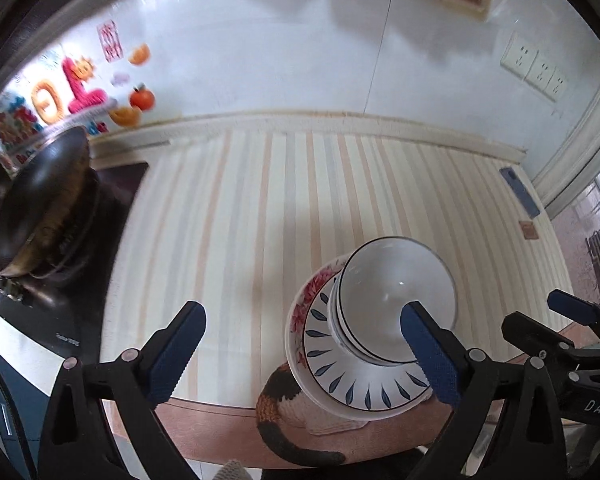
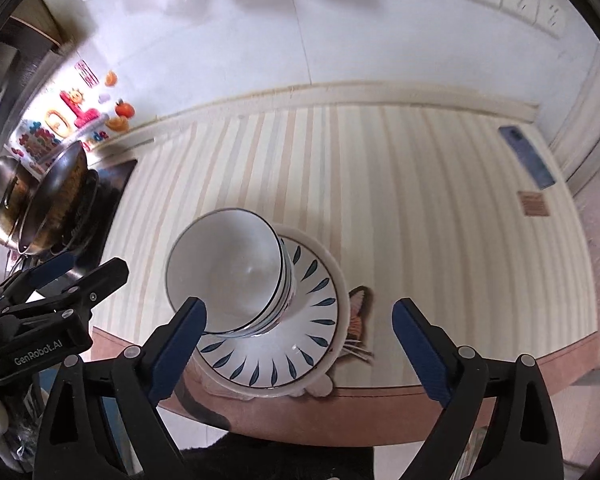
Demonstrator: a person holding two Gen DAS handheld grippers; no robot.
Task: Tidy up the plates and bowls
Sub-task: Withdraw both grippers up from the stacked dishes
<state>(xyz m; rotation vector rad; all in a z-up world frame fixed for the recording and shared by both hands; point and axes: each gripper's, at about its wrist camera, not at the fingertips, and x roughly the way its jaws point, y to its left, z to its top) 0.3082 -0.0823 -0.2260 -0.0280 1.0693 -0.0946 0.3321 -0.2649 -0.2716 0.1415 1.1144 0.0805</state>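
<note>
A stack of white bowls (image 1: 396, 300) with dark rims is seen nested on a plate (image 1: 340, 376) bearing a blue leaf pattern, which sits in turn on a flowered plate (image 1: 306, 300). The stack is placed near the front edge of the counter (image 1: 260, 208), partly on a cat-shaped mat (image 1: 278, 404). The counter is covered in a pale striped surface with a reddish front border. White wall tiles (image 1: 280, 60) are found behind it, with a row of sockets (image 1: 536, 68) at the right and coloured stickers (image 1: 72, 84) at the left. A dark pan (image 1: 32, 204) is seen on a stove at the left end.

The left hand-held gripper (image 1: 304, 356) is held with its jaws spread wide, one finger in front of the bowls, nothing clasped. The right hand-held gripper (image 2: 300, 344) is likewise spread and empty, its left finger before the bowls.

The cat's face and whiskers are shown only in the right wrist view, as is a steel pot (image 2: 0, 192) behind the pan. A blue flat object (image 2: 528, 156) and a small brown square (image 2: 534, 202) are seen more clearly there.
</note>
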